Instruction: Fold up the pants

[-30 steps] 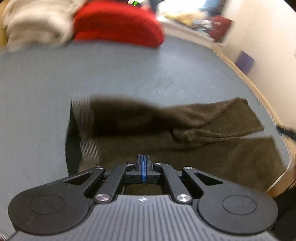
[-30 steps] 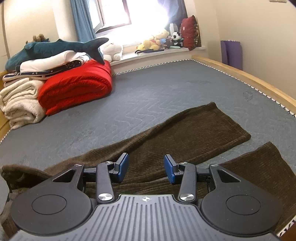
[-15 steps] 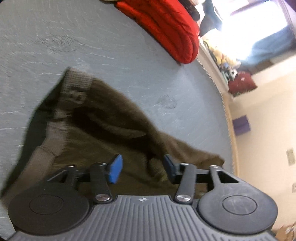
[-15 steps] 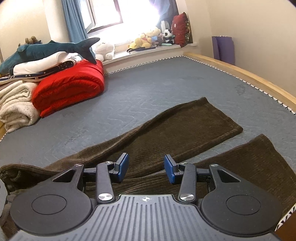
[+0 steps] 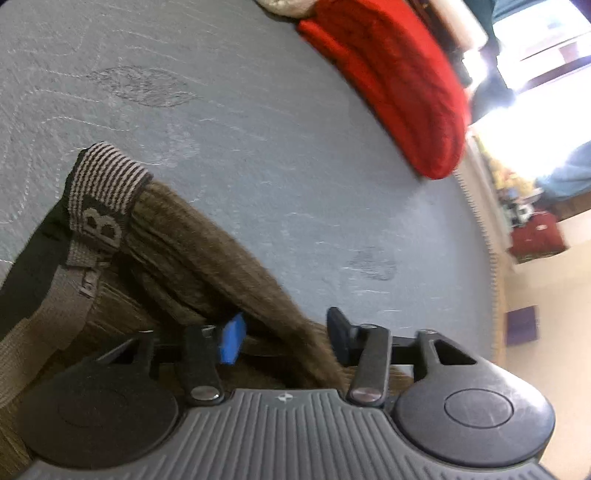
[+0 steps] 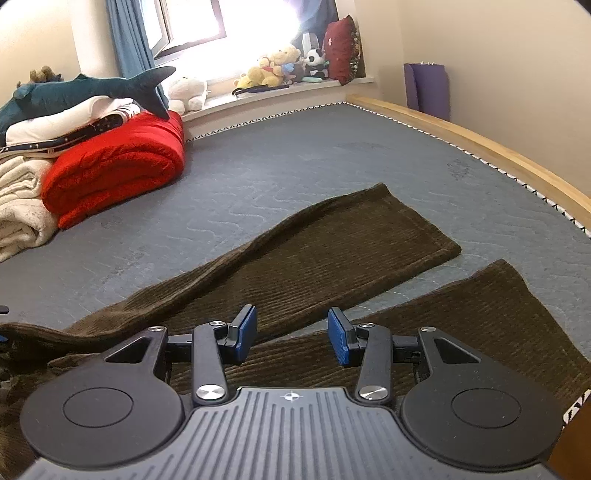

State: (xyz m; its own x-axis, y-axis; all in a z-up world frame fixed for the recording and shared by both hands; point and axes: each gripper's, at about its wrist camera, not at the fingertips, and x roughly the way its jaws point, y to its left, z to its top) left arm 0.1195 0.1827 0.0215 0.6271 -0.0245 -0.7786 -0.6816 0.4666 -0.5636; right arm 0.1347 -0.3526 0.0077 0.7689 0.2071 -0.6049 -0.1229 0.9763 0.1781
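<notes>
Pants [image 6: 332,266] lay under both our tongs, left [image 5: 284,338] and right [image 6: 291,334] spread apart, so we feared pinching too little cloth and dropping it.

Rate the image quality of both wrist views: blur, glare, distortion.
Left wrist view: tilted and motion-smeared, the red blanket and window streaked, window blown out; the pants waistband stays fairly legible. Right wrist view: sharp, corduroy ribs on the pants visible; window overexposed; fisheye bends the wooden bed frame.
</notes>
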